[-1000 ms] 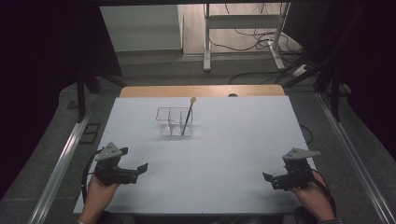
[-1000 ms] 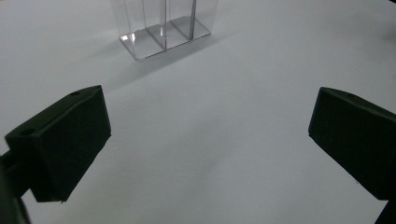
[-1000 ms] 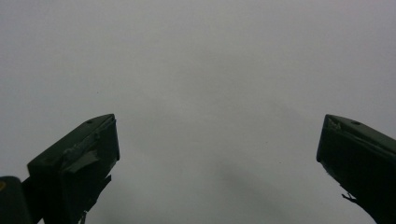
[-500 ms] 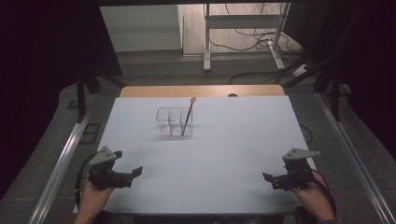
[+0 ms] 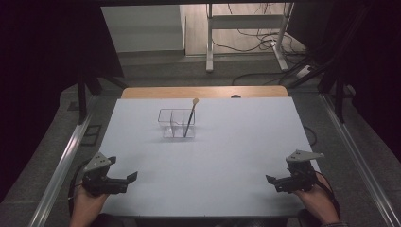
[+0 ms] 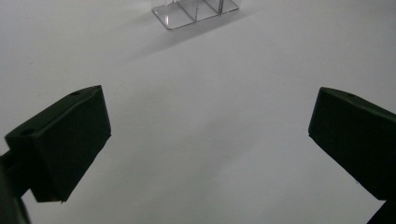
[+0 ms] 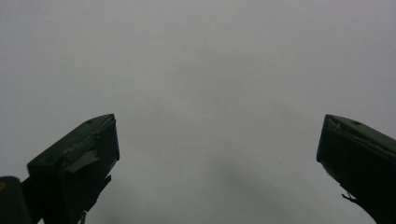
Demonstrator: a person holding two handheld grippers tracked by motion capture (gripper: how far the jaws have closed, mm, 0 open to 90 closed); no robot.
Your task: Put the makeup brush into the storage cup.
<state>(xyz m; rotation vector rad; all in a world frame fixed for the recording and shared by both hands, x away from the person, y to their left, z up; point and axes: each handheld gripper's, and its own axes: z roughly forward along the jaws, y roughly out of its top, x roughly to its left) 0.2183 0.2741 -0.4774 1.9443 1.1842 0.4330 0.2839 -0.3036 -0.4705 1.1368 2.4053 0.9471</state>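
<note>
Near the bench's (image 5: 236,156) front corners I hold my left tongs (image 5: 124,178) and right tongs (image 5: 275,182), both released and empty (well apart); the clear organizer (image 5: 176,124) with its stick (image 5: 190,118) stands mid-bench, far ahead

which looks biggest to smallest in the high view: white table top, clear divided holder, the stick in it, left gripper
1. white table top
2. left gripper and clear divided holder, too alike to rank
3. stick, thinnest

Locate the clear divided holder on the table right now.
In the high view the clear holder stands far-centre on the white table, a thin stick leaning in its right compartment.
</note>
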